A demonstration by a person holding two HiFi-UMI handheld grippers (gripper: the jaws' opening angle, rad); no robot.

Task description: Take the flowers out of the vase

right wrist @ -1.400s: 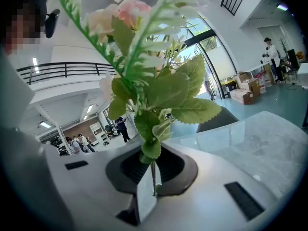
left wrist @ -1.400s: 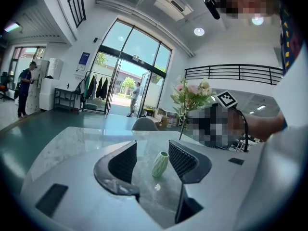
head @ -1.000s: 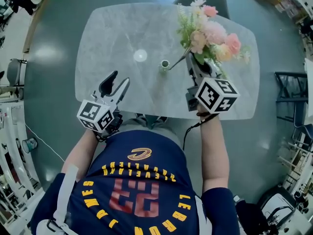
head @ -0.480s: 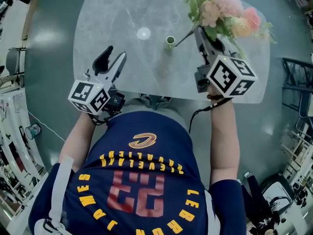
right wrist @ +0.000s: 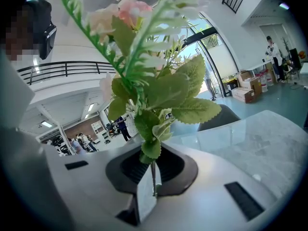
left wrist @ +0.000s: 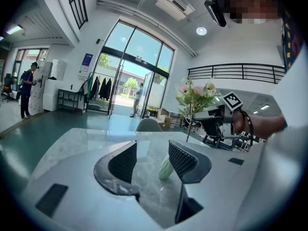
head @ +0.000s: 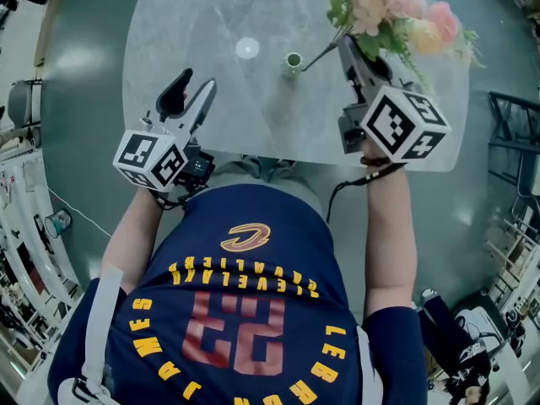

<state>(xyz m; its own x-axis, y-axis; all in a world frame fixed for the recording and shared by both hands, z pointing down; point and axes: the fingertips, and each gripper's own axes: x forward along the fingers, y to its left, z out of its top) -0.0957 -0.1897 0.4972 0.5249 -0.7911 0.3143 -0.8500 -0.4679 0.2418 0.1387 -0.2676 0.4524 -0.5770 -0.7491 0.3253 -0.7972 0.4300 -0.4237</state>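
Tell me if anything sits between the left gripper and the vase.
Nothing visible does. The open left gripper points at the vase across bare tabletop. The flowers are off to the side, their stem clamped in the right gripper.

The flowers [head: 396,7] are pink and cream, the vase [head: 293,61] pale green, the table [head: 219,24] grey-marbled.

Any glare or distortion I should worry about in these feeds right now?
Head view: a round bright reflection sits on the table beside the vase; edges bend fisheye. Left gripper view: bright glass entrance behind, corners dark. Right gripper view: the flowers crowd the lens, upper blooms washed pale.
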